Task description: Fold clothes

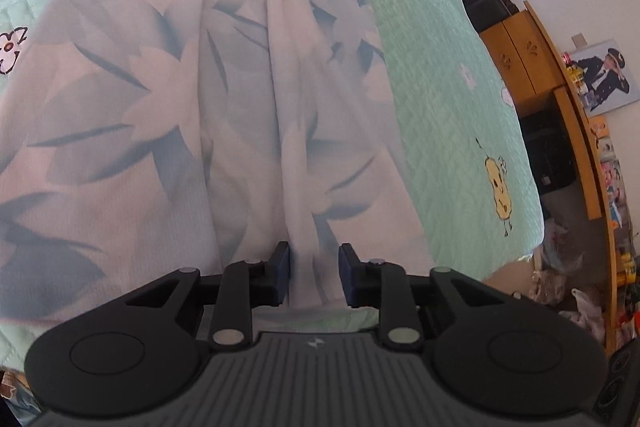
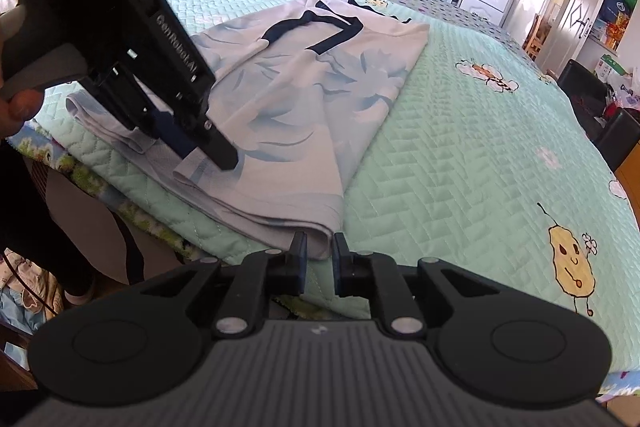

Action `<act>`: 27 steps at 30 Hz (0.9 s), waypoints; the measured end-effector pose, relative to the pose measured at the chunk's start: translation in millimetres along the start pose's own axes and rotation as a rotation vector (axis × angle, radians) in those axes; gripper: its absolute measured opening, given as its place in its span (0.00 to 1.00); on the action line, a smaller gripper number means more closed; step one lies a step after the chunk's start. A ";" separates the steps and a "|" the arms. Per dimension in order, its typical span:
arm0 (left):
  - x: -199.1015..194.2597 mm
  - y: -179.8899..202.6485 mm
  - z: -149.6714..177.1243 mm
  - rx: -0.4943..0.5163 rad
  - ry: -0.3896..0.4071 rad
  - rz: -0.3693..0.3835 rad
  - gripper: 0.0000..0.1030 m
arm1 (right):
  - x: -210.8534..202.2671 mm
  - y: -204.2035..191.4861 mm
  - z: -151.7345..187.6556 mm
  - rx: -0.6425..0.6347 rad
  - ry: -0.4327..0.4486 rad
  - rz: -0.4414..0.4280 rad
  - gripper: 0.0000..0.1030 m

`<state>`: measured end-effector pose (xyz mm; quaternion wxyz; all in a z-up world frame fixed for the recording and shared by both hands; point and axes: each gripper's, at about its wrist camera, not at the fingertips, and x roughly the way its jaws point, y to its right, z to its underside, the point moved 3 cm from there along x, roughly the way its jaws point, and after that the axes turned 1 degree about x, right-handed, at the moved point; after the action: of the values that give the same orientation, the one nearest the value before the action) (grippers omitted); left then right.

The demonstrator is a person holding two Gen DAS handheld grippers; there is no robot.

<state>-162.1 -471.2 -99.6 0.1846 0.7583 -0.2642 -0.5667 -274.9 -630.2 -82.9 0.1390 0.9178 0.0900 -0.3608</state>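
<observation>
My left tongs [image 1: 313, 275] sit with their blue-padded fingers [image 1: 282, 267] parted a moderate way, straddling a raised ridge of the shirt [image 1: 168, 99] at its near hem; cloth runs between the pads, but I cannot tell whether they press it. Seen from my right side, those same tongs [image 2: 208, 151] tip down onto the shirt's [image 2: 304, 99] near-left part, black and blocky, with a grey handle.

My right tongs [image 2: 320, 251] stand narrowly parted at the shirt's near corner, where the folded hem bunches between the fingers [image 2: 299, 247]; again I cannot tell if the cloth is gripped.

The shirt is thin, smooth fabric, pale lilac-white with soft blue-grey leaf shapes and dark navy trim. It lies folded into a long panel with creases running lengthwise, flat on the bedspread [image 2: 460, 147] near its front edge. That bedspread is mint green, quilted in a zigzag stitch, with cartoon flowers and a yellow pear figure [image 2: 572, 263] to the shirt's right.
</observation>
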 end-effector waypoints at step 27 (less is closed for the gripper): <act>-52.9 29.5 -29.9 -0.191 0.062 0.297 0.01 | 12.8 -25.2 -15.8 -0.197 0.091 0.117 0.57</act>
<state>-150.7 -462.9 -33.5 0.3456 0.7070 -0.3125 -0.5321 -262.2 -600.6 -85.4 0.2451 0.9188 0.0775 -0.2994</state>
